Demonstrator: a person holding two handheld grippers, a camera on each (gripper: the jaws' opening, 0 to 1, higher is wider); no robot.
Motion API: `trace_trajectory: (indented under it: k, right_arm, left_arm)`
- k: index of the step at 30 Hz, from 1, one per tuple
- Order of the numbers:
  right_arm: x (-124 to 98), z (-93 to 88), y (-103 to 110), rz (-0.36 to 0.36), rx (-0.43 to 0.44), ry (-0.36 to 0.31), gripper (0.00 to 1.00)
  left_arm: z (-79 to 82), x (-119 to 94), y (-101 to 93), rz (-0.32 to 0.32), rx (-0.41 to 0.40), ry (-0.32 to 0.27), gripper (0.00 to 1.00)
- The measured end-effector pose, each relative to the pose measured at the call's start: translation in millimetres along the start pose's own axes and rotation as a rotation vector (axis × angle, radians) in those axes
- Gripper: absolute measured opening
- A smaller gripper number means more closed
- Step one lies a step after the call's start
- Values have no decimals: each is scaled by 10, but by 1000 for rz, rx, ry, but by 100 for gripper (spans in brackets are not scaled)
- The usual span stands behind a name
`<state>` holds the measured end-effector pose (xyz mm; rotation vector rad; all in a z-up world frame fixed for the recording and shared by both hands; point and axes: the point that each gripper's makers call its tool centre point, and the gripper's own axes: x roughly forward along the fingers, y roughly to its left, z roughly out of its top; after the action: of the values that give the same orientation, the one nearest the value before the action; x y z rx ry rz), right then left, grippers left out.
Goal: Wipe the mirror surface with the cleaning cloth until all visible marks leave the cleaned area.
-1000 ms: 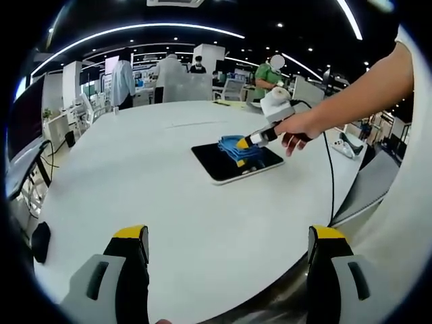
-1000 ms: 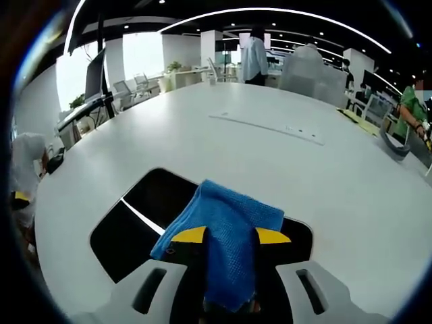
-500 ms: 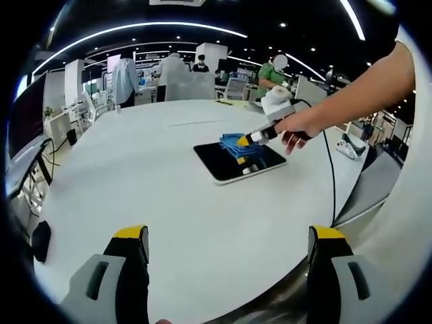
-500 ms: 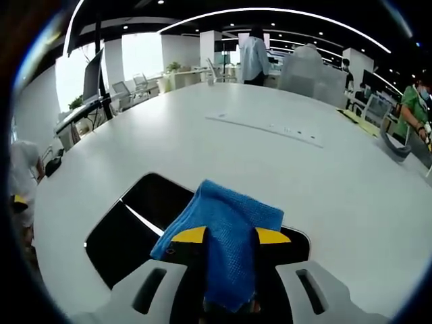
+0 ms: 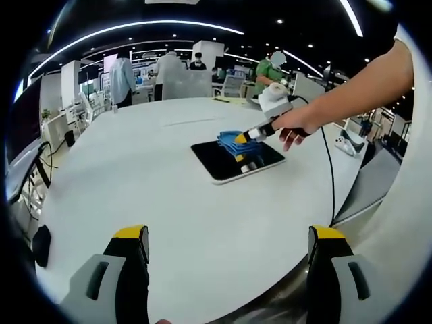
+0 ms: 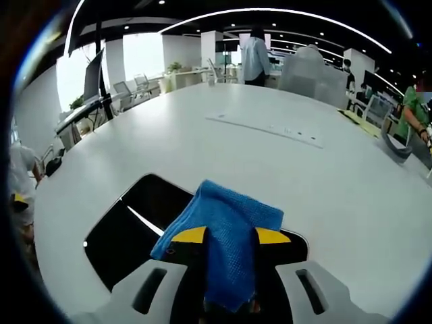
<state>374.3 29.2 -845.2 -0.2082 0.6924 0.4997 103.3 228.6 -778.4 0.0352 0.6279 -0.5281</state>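
A dark rectangular mirror (image 5: 226, 162) (image 6: 125, 226) lies flat on the white round table (image 5: 135, 182). My right gripper (image 6: 229, 235) (image 5: 240, 140) is shut on a blue cleaning cloth (image 6: 226, 223) (image 5: 231, 140), which it holds down on the mirror's far end. A person's hand (image 5: 290, 125) carries that gripper in the left gripper view. My left gripper (image 5: 229, 237) stands open near the table's front edge, well short of the mirror, with nothing between its yellow-tipped fingers (image 5: 131, 235).
Several people stand among desks and chairs beyond the table's far side (image 5: 169, 74). A black cable (image 5: 332, 182) hangs from the right gripper past the table's right edge. A thin strip (image 6: 266, 126) lies on the table beyond the mirror.
The right gripper and cloth have slid slightly along the mirror's far end. The left gripper has stayed where it was.
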Motion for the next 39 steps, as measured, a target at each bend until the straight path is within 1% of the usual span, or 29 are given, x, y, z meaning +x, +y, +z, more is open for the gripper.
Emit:
trace_trajectory:
  k: [4,14,23,27,33,39]
  right_arm:
    - [-29,-8,-10,-4,4,1,23]
    - [-79,-61,-136,-16,16,2,23]
    - [-100,-88,-208,-2,18,8,22]
    - [-126,-107,-217,2,20,8,22]
    - [-130,-145,-300,5,26,15,22]
    - [-153,-167,-331,3,32,22,22]
  left_arm:
    - [-12,10,-1,-2,3,4,99]
    - [-28,27,-30,-8,3,8,99]
    - [19,48,-27,-9,5,-1,99]
    - [13,55,-36,-10,7,2,99]
    - [-1,59,-47,-11,5,0,99]
    - [-6,61,-49,-13,3,-1,99]
